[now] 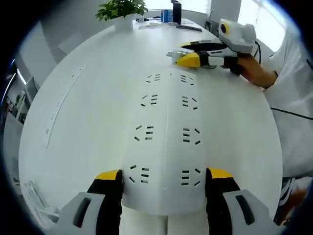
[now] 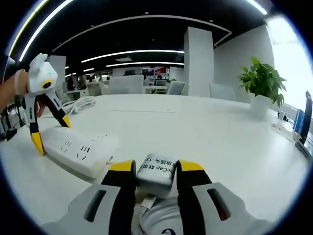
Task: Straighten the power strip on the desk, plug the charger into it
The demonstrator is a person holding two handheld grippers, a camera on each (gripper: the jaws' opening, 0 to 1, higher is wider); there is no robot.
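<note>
White desk (image 1: 88, 112), curved by the lens, carrying a pale ruled strip (image 1: 61, 105) along its left side. Far edge: potted green plant (image 1: 121, 10) in a white pot, a dark upright container (image 1: 176, 11), and flat papers (image 1: 151, 24) beside it. In the right gripper view: the same plant (image 2: 262, 83) at right, a white square column (image 2: 198, 63), office chairs (image 2: 127, 84) behind the desk, coiled white cable (image 2: 83, 104) at left, and linear ceiling lights (image 2: 132, 53) overhead.
</note>
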